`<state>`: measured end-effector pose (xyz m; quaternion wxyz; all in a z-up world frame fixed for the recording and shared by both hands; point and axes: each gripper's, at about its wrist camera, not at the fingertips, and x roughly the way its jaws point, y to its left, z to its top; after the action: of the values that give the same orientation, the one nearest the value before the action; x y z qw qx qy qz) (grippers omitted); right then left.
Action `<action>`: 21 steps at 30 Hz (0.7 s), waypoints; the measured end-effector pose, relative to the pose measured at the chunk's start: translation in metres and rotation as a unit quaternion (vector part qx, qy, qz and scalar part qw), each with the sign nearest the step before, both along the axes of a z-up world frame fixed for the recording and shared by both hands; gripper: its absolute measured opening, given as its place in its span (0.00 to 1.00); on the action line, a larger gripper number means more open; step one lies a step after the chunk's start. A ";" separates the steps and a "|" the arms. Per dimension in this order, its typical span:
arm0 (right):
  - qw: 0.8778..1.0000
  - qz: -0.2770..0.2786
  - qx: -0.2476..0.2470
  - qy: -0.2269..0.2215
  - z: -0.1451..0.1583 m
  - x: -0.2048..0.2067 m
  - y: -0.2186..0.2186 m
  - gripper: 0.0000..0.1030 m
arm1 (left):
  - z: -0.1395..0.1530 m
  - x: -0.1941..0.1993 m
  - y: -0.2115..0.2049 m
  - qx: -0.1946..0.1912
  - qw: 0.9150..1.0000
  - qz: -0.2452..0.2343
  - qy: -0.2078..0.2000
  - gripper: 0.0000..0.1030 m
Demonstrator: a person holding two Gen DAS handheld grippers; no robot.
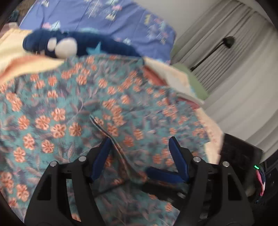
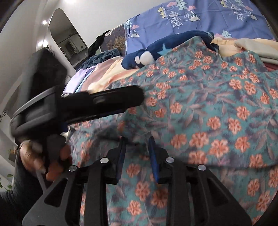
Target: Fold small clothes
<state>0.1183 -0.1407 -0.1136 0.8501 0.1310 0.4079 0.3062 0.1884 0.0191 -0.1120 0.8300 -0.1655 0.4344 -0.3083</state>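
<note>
Clearly the floral garment (image 1: pixel 73 107) was a thin, limp piece of printed cloth, teal with orange flowers, and it lay spread over the bed, in front of a navy plush toy (image 1: pixel 66 43) and a purple pillow (image 1: pixel 107 15) printed with trees. It looked light enough to lift with one pinch, but it would sag and slide on itself, and it would not hold a crease unless pressed flat. A raised hem or fold edge (image 1: pixel 107 133) ran down the cloth between the fingers of the left tool (image 1: pixel 139 156), whose jaws stood wide apart with nothing pinched; the blue pads sat either side of that ridge without pressing on it. That ridge seemed the best place to take hold, since doubled cloth gives the pads more to bite than a single flat layer. The right tool (image 2: pixel 137 153) hovered over the same garment (image 2: pixel 208 104) with its jaws partly open, and no cloth was visibly clamped between them, though blur made the tips hard to read. In the right wrist view the left tool (image 2: pixel 97 102) reached across the cloth, and the person's hand (image 2: pixel 38 156) gripped its handle. Cream bedding (image 1: pixel 22 57) lay under the garment's far edge.
</note>
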 end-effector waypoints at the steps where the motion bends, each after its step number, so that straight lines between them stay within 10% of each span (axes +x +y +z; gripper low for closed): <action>1: 1.000 -0.005 0.003 0.002 0.000 -0.001 -0.004 0.28 | -0.008 0.006 -0.003 0.012 1.000 0.006 0.013 0.66; 3: 1.000 -0.013 0.003 0.001 0.001 -0.006 -0.013 0.28 | -0.015 0.011 -0.005 0.015 1.000 0.016 0.018 0.55; 5: 1.000 -0.027 0.006 -0.007 0.004 -0.014 -0.028 0.28 | -0.016 0.013 -0.006 0.009 1.000 0.016 0.017 0.02; 15: 0.975 -0.214 0.057 0.015 -0.005 -0.021 -0.126 0.28 | 0.127 -0.014 0.012 0.006 0.986 0.032 -0.163 0.03; 21: 0.973 -0.226 0.032 0.018 -0.009 -0.020 -0.122 0.28 | 0.135 -0.032 0.065 0.059 0.979 0.085 -0.175 0.03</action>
<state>0.0982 -0.2631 -0.1225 0.8851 0.2527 0.3729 0.1166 0.1563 0.0840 0.0227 0.9247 -0.0959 0.2840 -0.2345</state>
